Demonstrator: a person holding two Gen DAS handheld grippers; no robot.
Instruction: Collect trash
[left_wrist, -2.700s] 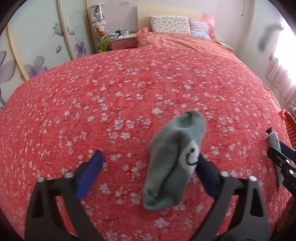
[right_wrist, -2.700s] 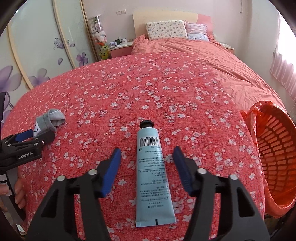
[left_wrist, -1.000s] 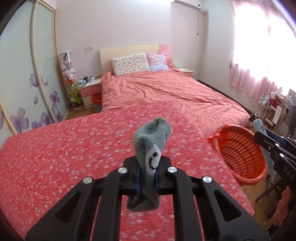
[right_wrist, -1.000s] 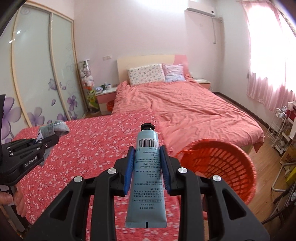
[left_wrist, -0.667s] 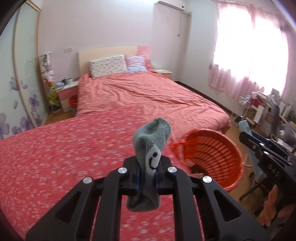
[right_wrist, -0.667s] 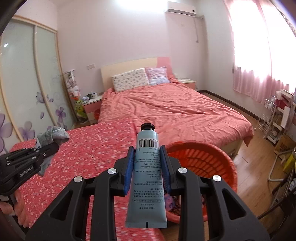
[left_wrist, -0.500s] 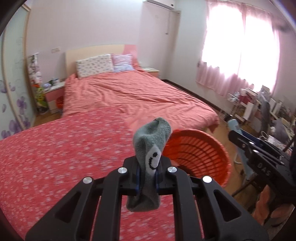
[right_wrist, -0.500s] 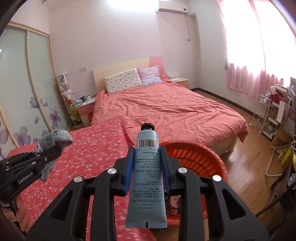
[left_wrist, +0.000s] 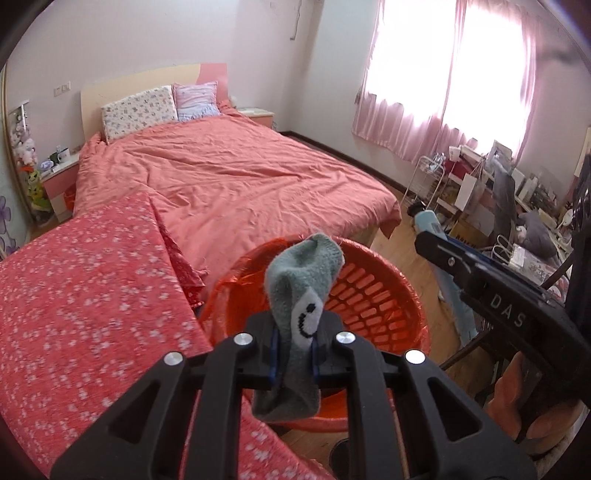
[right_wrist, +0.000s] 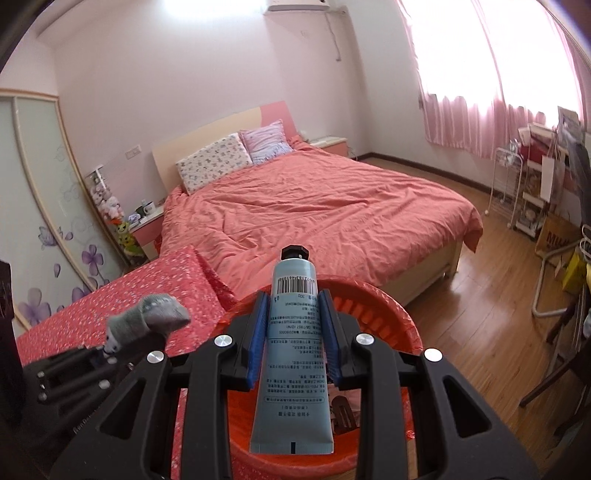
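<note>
My left gripper (left_wrist: 294, 354) carries a grey-green sock (left_wrist: 300, 295) with a smiley face between its blue pads; the jaws are opening, yet the sock stands upright in the narrow gap and the pads look to be touching it on both sides. My right gripper (right_wrist: 294, 343) is clamped on a pale blue tube (right_wrist: 293, 354) with a black cap and a barcode, cap pointing away from me. Both tools hang over an orange plastic basket (right_wrist: 400, 325) lined with an orange bag, which stands on the wood floor just beside the red flowered cover (left_wrist: 85, 295); some small items lie in its bottom, too hidden to name. Beyond the basket is a bed with a salmon duvet (right_wrist: 325, 218) and two pillows (right_wrist: 229, 157) against the headboard. Pink curtains (left_wrist: 439, 74) glow at the window to the right.
</note>
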